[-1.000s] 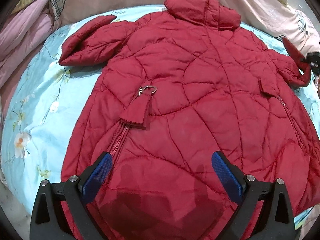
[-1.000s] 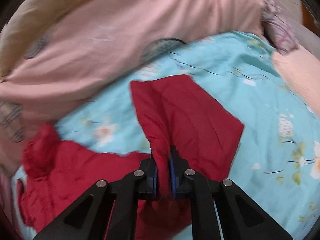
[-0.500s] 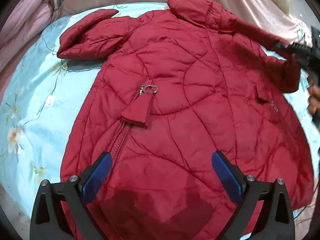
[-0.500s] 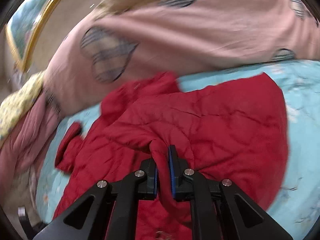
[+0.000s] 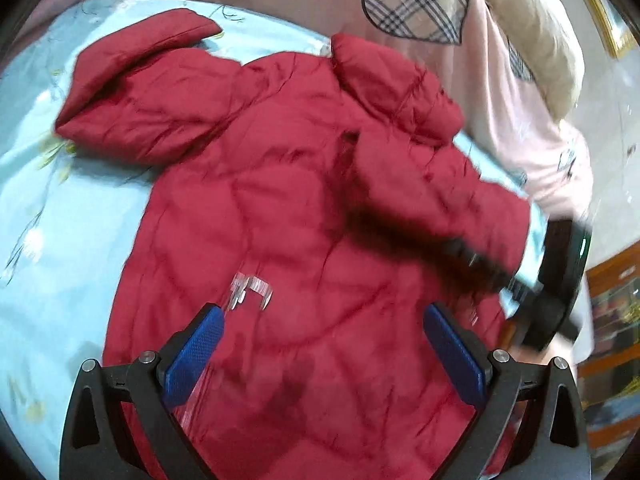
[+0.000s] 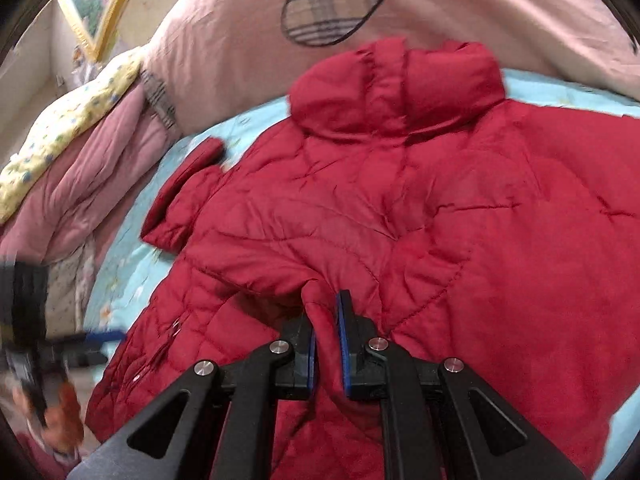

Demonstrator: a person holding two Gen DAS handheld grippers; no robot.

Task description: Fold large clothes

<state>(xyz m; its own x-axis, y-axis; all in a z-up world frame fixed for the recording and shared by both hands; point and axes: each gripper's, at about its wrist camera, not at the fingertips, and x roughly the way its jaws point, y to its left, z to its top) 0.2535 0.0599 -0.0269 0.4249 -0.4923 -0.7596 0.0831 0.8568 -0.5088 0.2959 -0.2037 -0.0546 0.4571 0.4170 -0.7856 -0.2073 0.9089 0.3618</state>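
A red quilted puffer jacket lies spread on a light blue floral bedsheet, collar toward the pillows. Its left sleeve lies out to the far left. My left gripper is open and empty, hovering over the jacket's lower middle near a metal zipper pull. My right gripper is shut on the jacket's right sleeve and holds it over the jacket's body. In the left wrist view the lifted sleeve crosses the jacket's right side, with the right gripper blurred behind it.
A pink pillow with a plaid heart lies beyond the collar, also in the right wrist view. Pink and yellow quilts are piled at the bed's left. A framed picture hangs on the wall. Wooden furniture stands at right.
My right gripper has carried the right sleeve from the sheet inward over the jacket's body. My left gripper has moved closer over the jacket, staying open.
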